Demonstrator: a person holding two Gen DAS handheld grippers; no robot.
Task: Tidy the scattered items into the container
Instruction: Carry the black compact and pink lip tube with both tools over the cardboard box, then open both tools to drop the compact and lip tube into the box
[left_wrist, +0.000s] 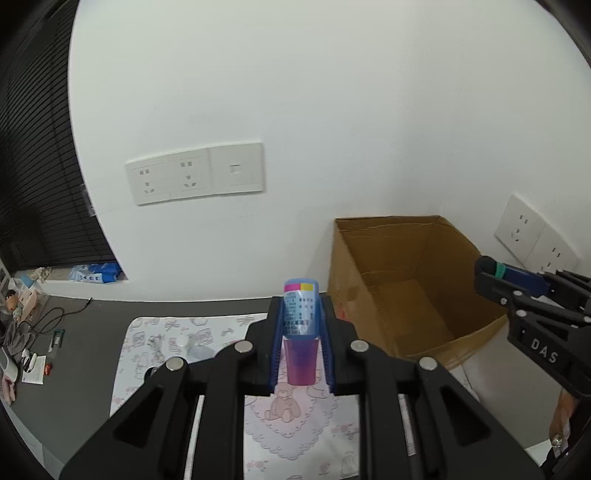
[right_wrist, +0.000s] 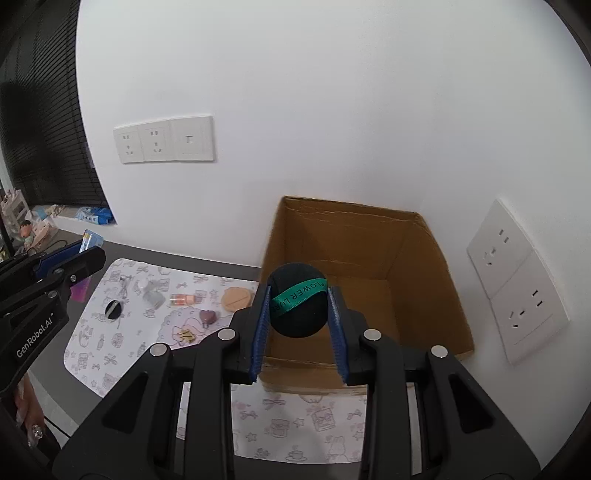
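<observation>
My left gripper (left_wrist: 301, 325) is shut on a blue-labelled tube with a pink cap (left_wrist: 300, 332), held above the patterned mat (left_wrist: 155, 336), left of the open cardboard box (left_wrist: 406, 295). My right gripper (right_wrist: 299, 306) is shut on a black ball with a green ribbon (right_wrist: 297, 301), held over the near rim of the box (right_wrist: 369, 258). The right gripper also shows in the left wrist view (left_wrist: 491, 275). The left gripper with the tube shows in the right wrist view (right_wrist: 79, 258). The box looks empty inside.
On the mat (right_wrist: 110, 369) lie a round beige puff (right_wrist: 238, 298), a small orange bottle (right_wrist: 183, 299), a clear bottle (right_wrist: 151, 293), a black round item (right_wrist: 113, 309), a brown heart shape (right_wrist: 207, 316) and a gold clip (right_wrist: 186, 335). Wall sockets (right_wrist: 517, 288) flank the box. Clutter lies at far left (left_wrist: 26, 350).
</observation>
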